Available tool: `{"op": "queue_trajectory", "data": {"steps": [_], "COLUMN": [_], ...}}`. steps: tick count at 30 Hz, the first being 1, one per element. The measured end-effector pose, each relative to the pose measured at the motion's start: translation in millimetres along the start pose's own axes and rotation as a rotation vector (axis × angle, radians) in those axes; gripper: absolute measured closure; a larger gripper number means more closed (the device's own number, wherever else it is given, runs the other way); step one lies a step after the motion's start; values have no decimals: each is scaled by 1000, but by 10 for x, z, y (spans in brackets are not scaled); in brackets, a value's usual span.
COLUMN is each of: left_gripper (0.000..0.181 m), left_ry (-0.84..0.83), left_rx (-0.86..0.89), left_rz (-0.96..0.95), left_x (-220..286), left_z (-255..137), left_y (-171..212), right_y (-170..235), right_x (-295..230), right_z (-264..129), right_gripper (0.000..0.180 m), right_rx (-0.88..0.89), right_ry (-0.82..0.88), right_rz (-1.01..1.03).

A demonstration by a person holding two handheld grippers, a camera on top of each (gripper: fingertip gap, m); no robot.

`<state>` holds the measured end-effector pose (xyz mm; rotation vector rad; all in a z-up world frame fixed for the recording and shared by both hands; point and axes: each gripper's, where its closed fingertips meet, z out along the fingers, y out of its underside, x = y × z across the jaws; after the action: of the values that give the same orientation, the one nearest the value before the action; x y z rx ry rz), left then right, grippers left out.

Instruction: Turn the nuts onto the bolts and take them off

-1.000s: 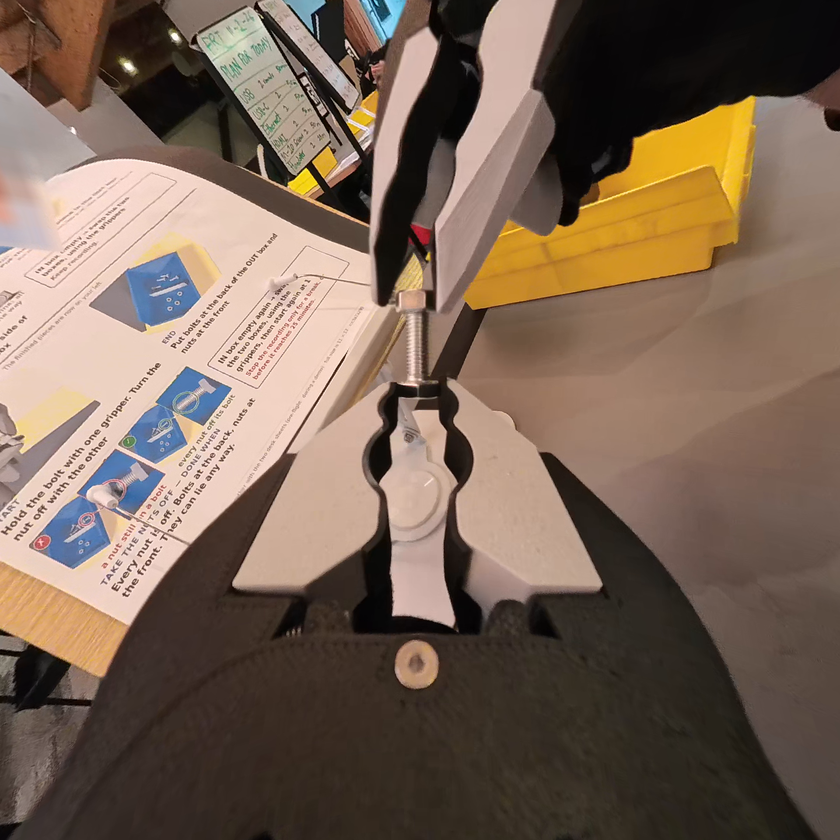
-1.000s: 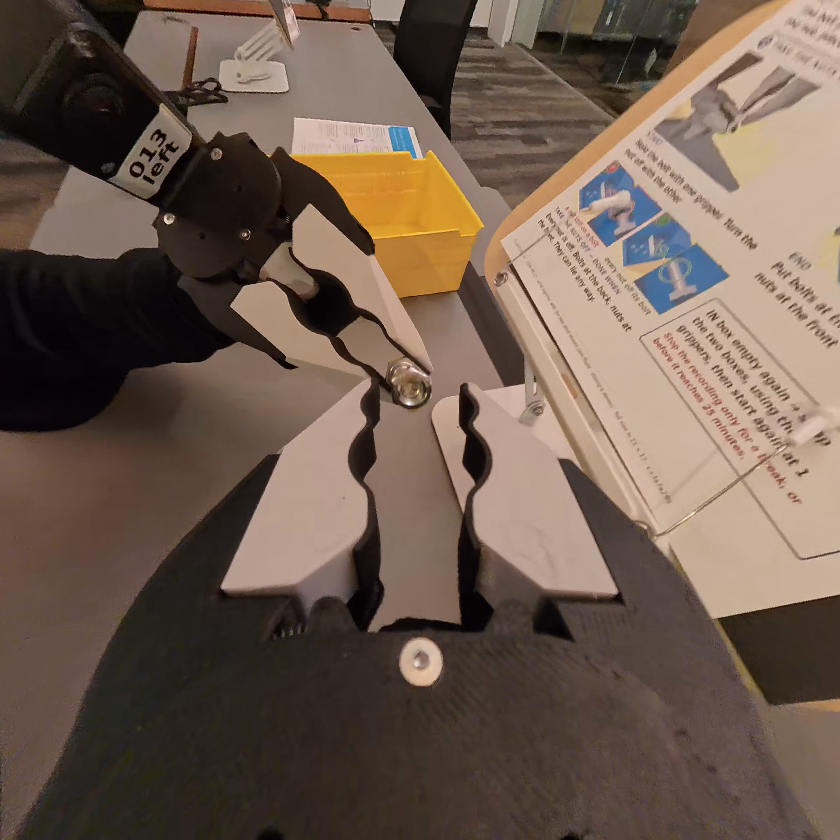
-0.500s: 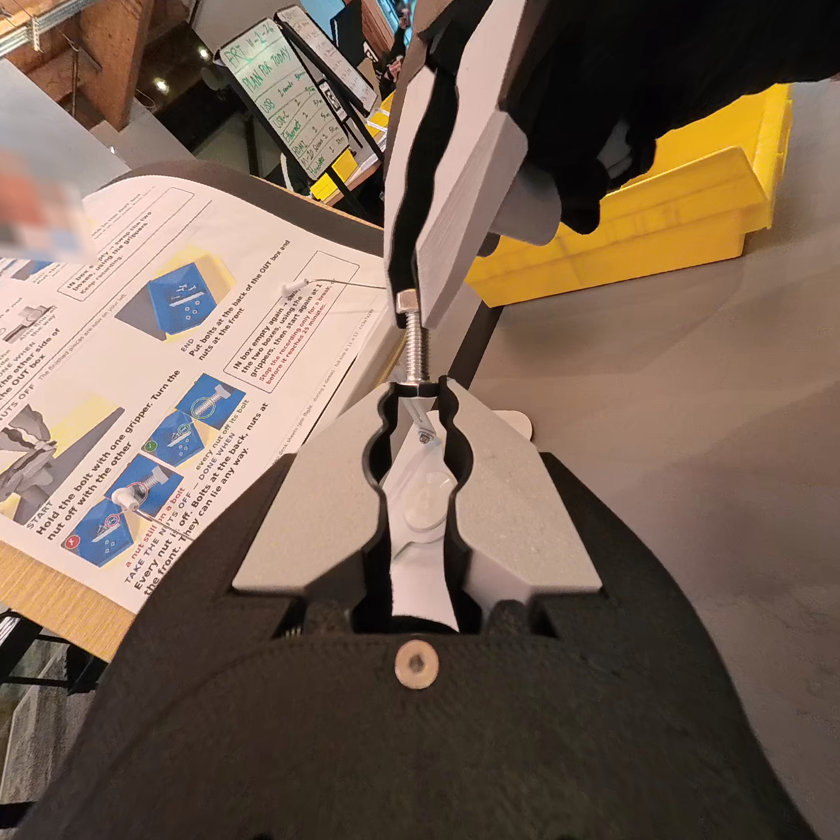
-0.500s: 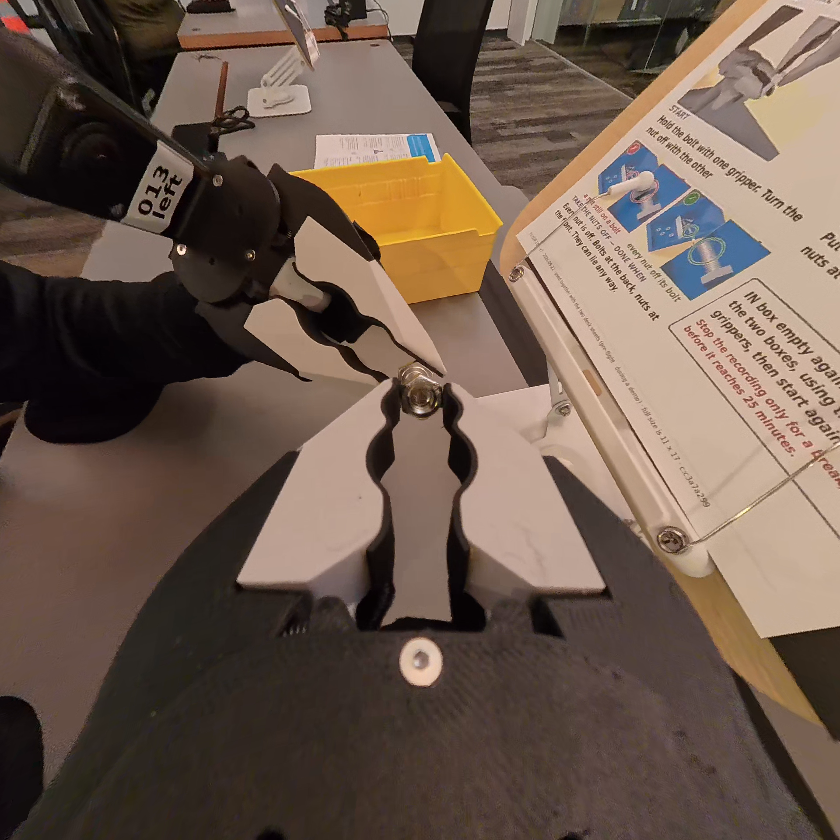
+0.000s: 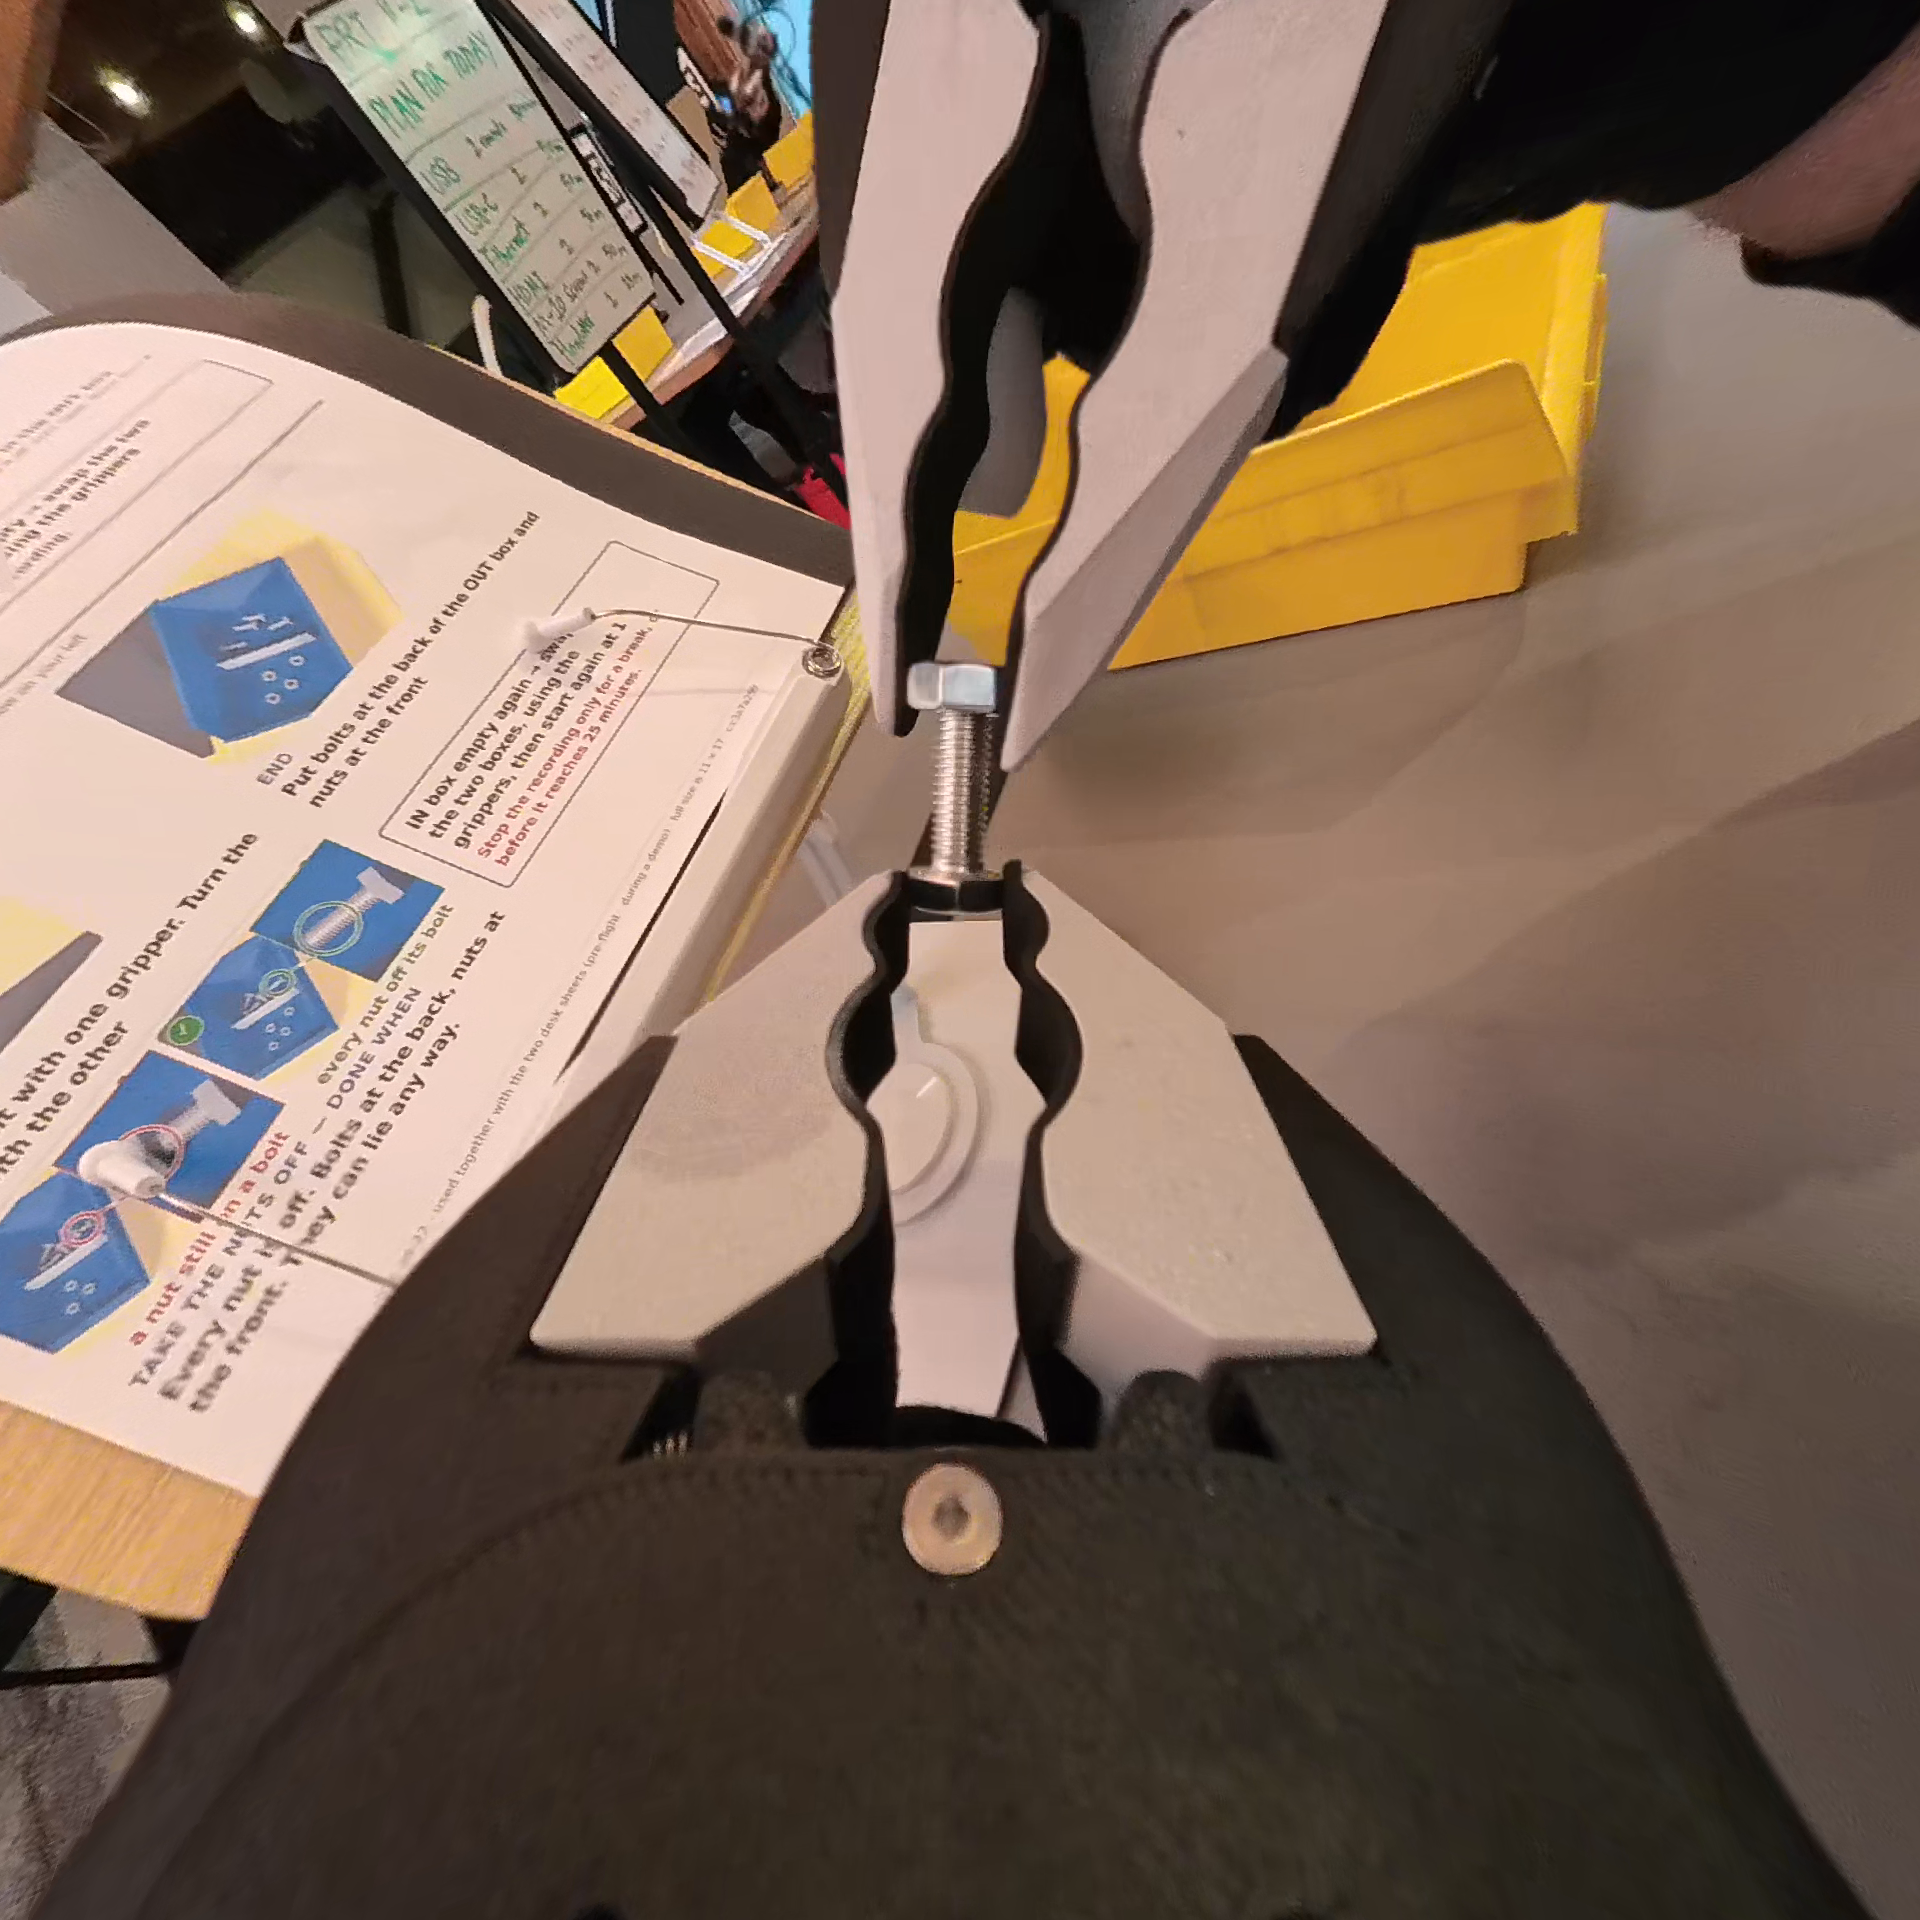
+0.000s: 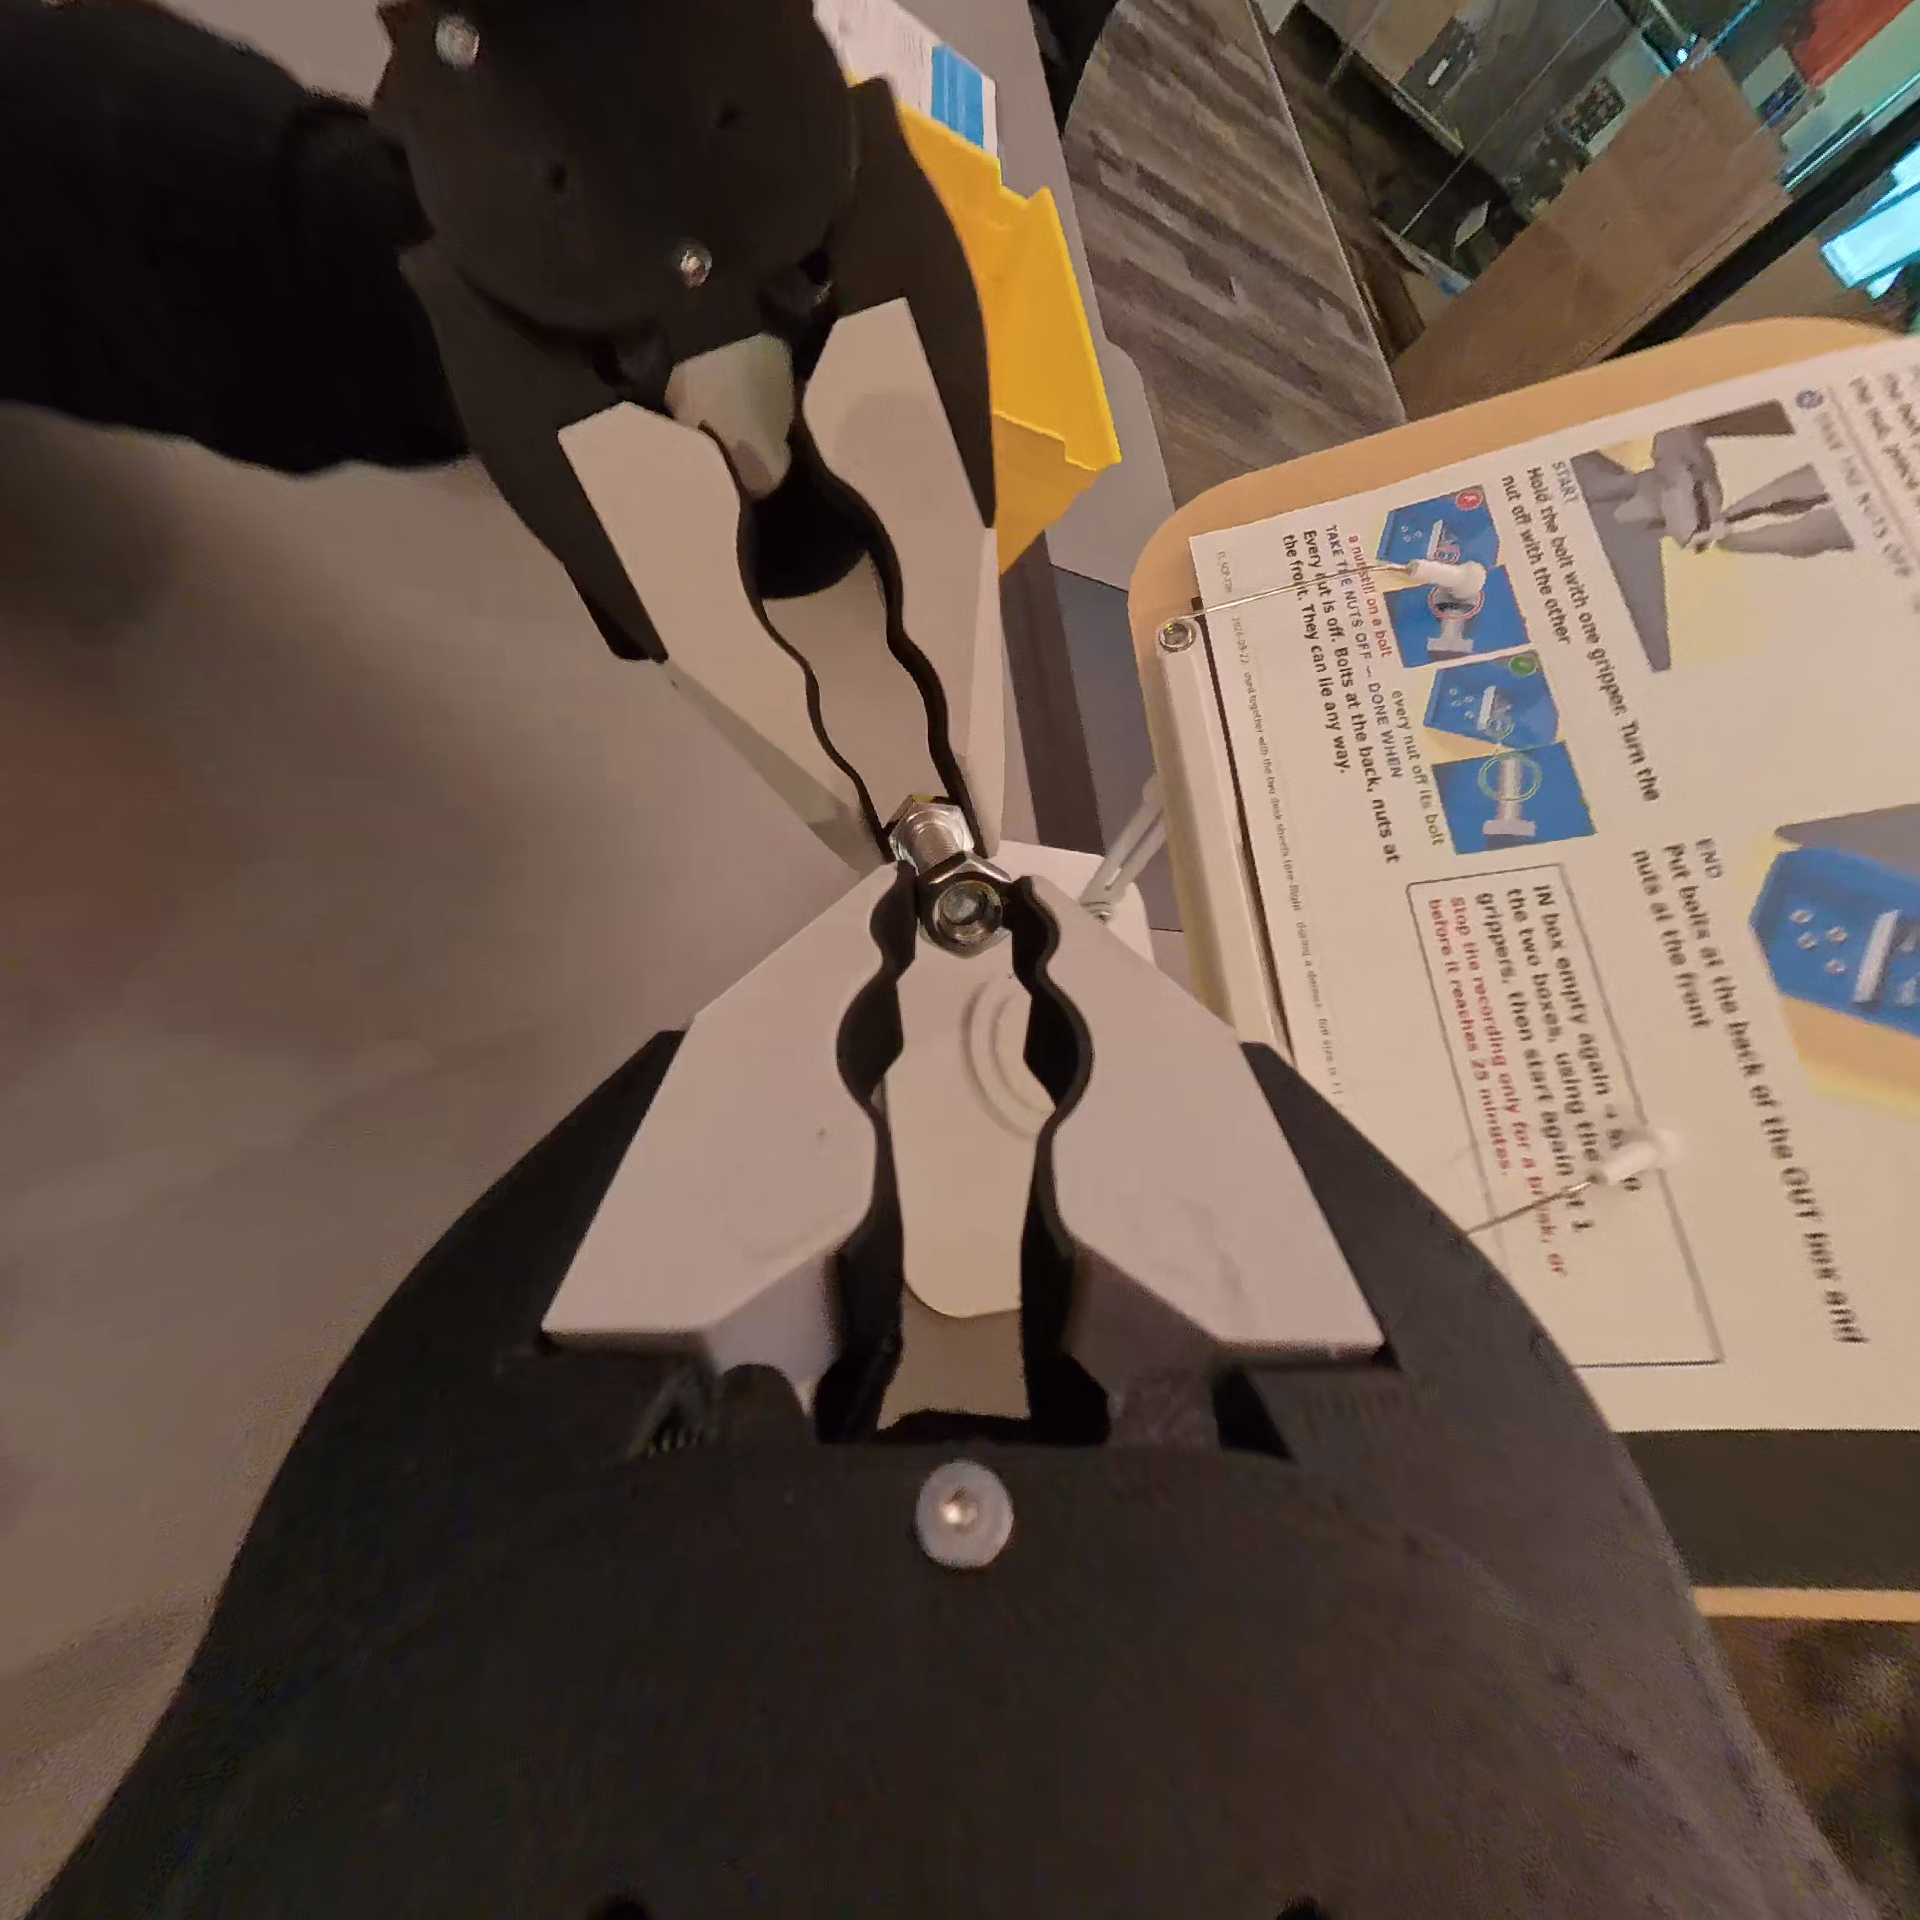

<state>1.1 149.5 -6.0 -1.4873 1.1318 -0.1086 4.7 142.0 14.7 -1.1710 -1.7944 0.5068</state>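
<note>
A silver bolt is held in the air between my two grippers. My left gripper is shut on the bolt's head end, and it also shows at the top of the right wrist view. My right gripper is shut on a hex nut at the bolt's threaded tip. The bolt's end shows in the nut's hole. In the left wrist view the right gripper comes down from above and grips that nut.
A yellow bin stands on the grey table behind the grippers; it also shows in the right wrist view. A tilted wooden board with an instruction sheet stands beside them, and its white stand base lies under the grippers. Left and right tips are no more than a few centimetres apart.
My right gripper was open around the bolt's tip, then shut on the nut and has since rolled about the bolt's axis. My left gripper has kept its grip on the bolt.
</note>
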Motion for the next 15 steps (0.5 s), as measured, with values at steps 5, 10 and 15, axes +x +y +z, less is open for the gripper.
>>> {"op": "queue_trajectory", "data": {"steps": [5,10,15], "left_gripper": [165,165,165], "left_ry": [32,34,-3], "left_rx": [-14,-13,-5], "left_rz": [-32,-34,-26], "left_x": [24,22,-33], "left_z": [24,19,3], "left_y": [57,59,40], "right_y": [66,60,-89], "right_x": [10,37,71], "right_z": [42,45,-56], "right_gripper": [164,162,156], "right_rx": [-115,-127,9], "right_ry": [113,143,100], "right_rz": [-280,-310,-126]}}
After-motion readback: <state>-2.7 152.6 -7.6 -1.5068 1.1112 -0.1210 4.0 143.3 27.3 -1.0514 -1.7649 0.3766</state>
